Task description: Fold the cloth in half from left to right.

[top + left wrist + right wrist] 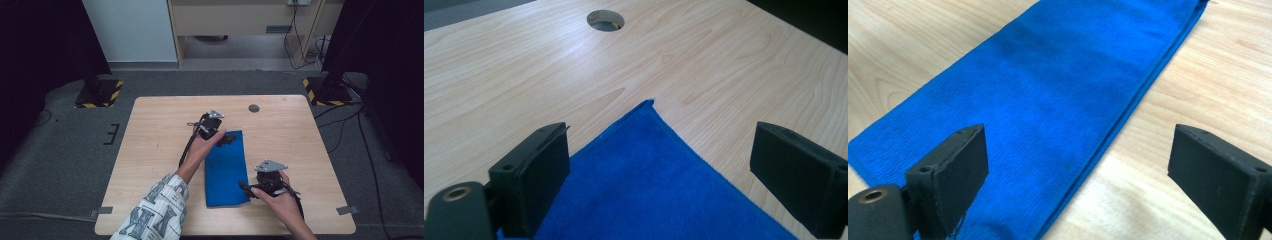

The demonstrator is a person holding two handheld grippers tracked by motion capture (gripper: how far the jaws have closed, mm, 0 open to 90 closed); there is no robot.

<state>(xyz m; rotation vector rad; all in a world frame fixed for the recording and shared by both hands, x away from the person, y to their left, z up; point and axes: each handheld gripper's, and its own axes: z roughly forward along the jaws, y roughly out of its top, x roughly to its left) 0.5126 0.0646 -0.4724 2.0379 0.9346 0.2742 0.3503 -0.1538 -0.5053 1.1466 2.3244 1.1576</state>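
Observation:
A folded blue cloth (226, 170) lies flat as a long strip on the wooden table (160, 130). My left gripper (229, 139) hovers over the cloth's far end, held from the left by a hand in a patterned sleeve. In the left gripper view its jaws stand wide apart above the cloth's far corner (649, 185), and the left gripper (663, 145) is open with nothing between the pads. My right gripper (245, 187) sits at the cloth's near right corner. In the right gripper view the cloth (1048, 100) runs away under the open right gripper (1080, 150), whose pads touch nothing.
A round cable hole (254, 108) sits in the table beyond the cloth, and the same hole (605, 20) lies ahead of the left jaws. Two black stands with striped bases (98, 93) (325, 90) flank the table's far corners. Cables trail on the floor at the right.

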